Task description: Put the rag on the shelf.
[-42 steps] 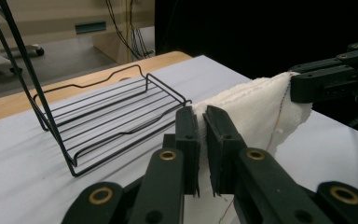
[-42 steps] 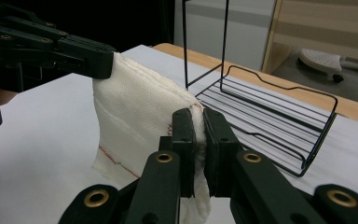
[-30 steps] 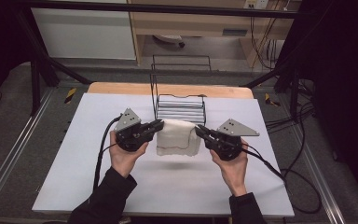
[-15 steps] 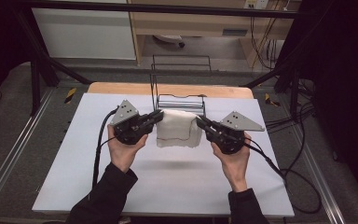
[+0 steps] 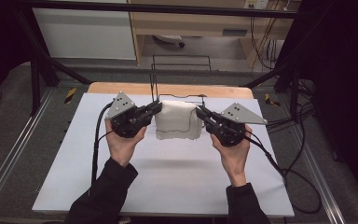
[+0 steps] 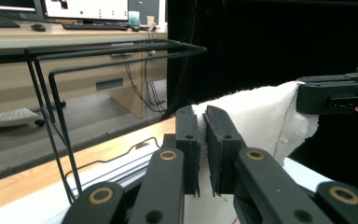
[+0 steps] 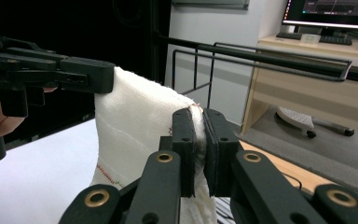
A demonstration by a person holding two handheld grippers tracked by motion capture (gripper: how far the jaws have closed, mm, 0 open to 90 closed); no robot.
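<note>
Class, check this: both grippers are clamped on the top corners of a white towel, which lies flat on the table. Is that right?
Not quite. The towel does not lie flat: the left gripper and right gripper hold it up, hanging near the wire rack, as the right gripper view shows. The rest stands.

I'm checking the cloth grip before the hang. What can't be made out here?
- High view: the rack's base, hidden behind the cloth.
- Left gripper view: the cloth's lower edge, cut off by the fingers.
- Right gripper view: the pinched corner, hidden between its fingers.

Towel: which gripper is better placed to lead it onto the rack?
Neither clearly. Left gripper and right gripper each clamp a top corner of the towel, level, just before the rack.
</note>
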